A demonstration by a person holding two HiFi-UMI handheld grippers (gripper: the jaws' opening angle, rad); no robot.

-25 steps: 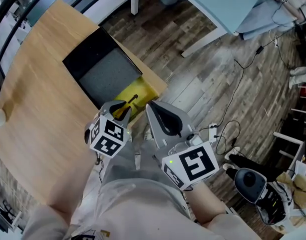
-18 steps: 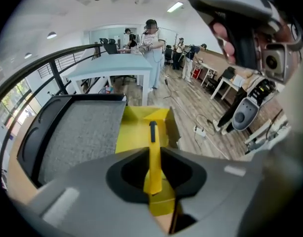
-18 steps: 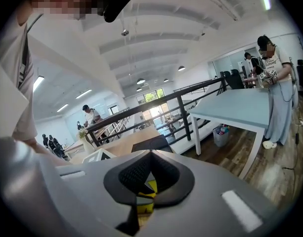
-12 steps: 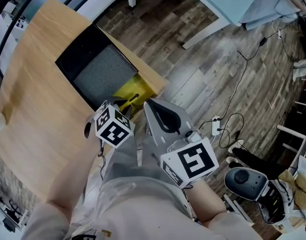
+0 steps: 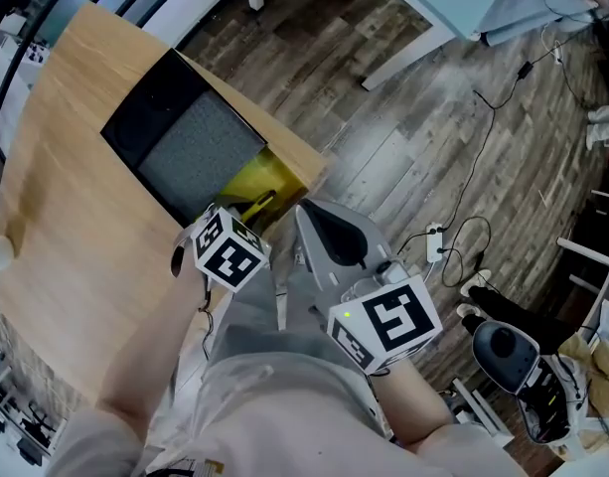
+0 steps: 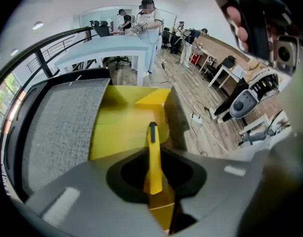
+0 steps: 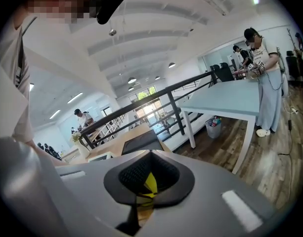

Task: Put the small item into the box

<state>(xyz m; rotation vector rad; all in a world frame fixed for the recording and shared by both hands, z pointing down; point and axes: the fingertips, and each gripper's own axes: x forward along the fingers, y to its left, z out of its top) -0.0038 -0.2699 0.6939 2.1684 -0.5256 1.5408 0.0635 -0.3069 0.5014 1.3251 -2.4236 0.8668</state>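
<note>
Left gripper: my left gripper [image 6: 152,174] was pinched on the slim yellow stick-shaped item with a dark tip [image 6: 151,149]. The tip stuck out forward past the jaws.
Why held so: gripped at the rear end, I judged, so the free end could go in first without the jaws meeting the cardboard.
Item position: in the jaws, poised at the near side of the open yellow cardboard box [image 6: 122,127]. I judged it not yet inside.
Right gripper: my right gripper [image 7: 149,180] had its jaws pressed together, with nothing I could make out in them. A yellow patch showed through the notch, likely the box beyond. It hung just beside the left one, off the table and over the grey wood-plank floor [image 5: 403,147], and seemed parked out of the way.
Box: it sat at the rim of the light wooden table [image 5: 66,217], against the black tray with a grey mat [image 5: 135,117], one flap raised on the far side.
Edges: tray wall to the left; to the right, the box wall, then the table rim and a drop to the floor.
Open room: the box interior looked bare, so there was room ahead and downward. I'd have kept off the right side.
</note>
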